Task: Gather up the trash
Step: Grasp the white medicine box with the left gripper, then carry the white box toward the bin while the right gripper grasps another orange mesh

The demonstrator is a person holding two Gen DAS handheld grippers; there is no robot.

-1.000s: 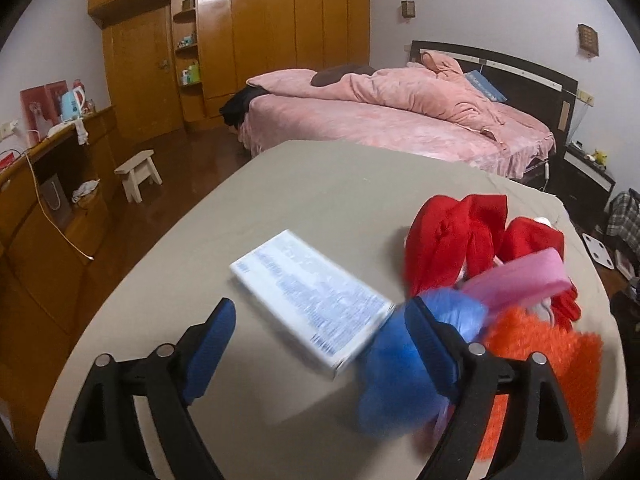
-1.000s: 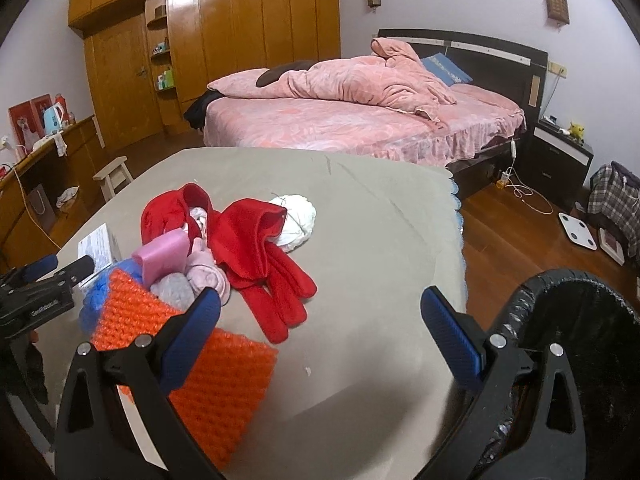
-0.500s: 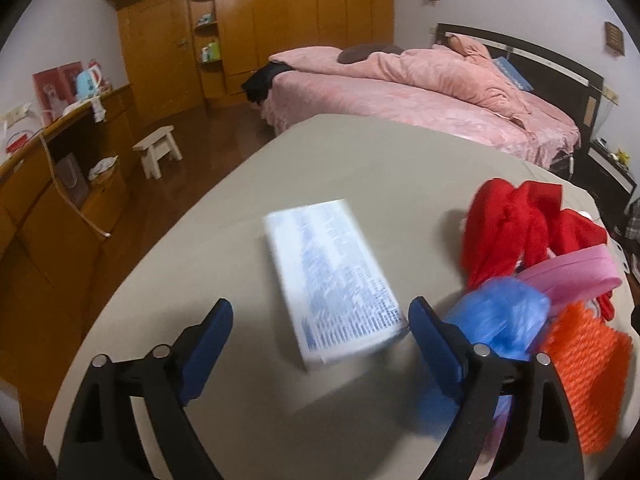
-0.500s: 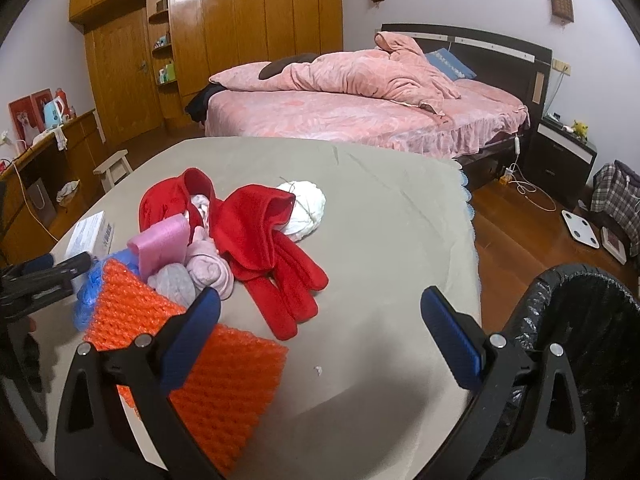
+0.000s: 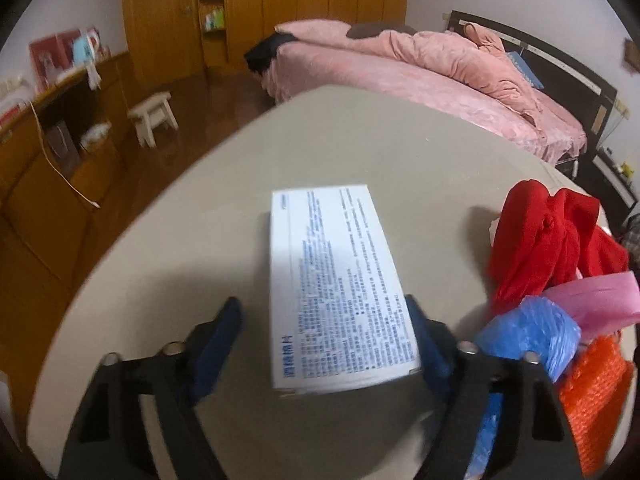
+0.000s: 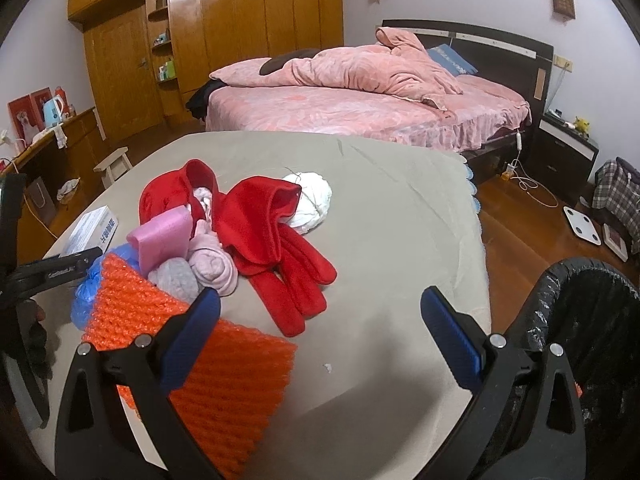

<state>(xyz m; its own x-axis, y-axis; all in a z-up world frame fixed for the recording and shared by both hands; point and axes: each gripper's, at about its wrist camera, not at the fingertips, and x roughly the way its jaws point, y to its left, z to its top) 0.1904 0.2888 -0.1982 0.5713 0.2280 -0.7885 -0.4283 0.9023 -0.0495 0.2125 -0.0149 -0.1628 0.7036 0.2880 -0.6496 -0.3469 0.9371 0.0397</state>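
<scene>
A white box with blue print (image 5: 336, 288) lies flat on the grey-clothed table (image 5: 400, 168). My left gripper (image 5: 322, 304) straddles the box's near end with its jaws closing. The right pad (image 5: 428, 340) is at the box's edge, while a gap shows beside the left pad (image 5: 216, 340). In the right wrist view the box (image 6: 94, 228) sits at the far left by the left gripper's arm (image 6: 60, 272). My right gripper (image 6: 320, 296) stands open and empty over the table's near part. A bin lined with a black bag (image 6: 580, 340) is at the lower right.
A pile beside the box holds red gloves (image 6: 280, 240), a pink foam piece (image 6: 164, 236), a blue plastic bag (image 5: 528, 336), an orange mesh sheet (image 6: 224, 360), rolled socks (image 6: 212, 268) and a white ball (image 6: 312, 200). A pink bed (image 6: 360, 112) stands behind the table.
My left gripper has swung left and come down over the white box, which now lies between narrower jaws. The right gripper has stayed almost still.
</scene>
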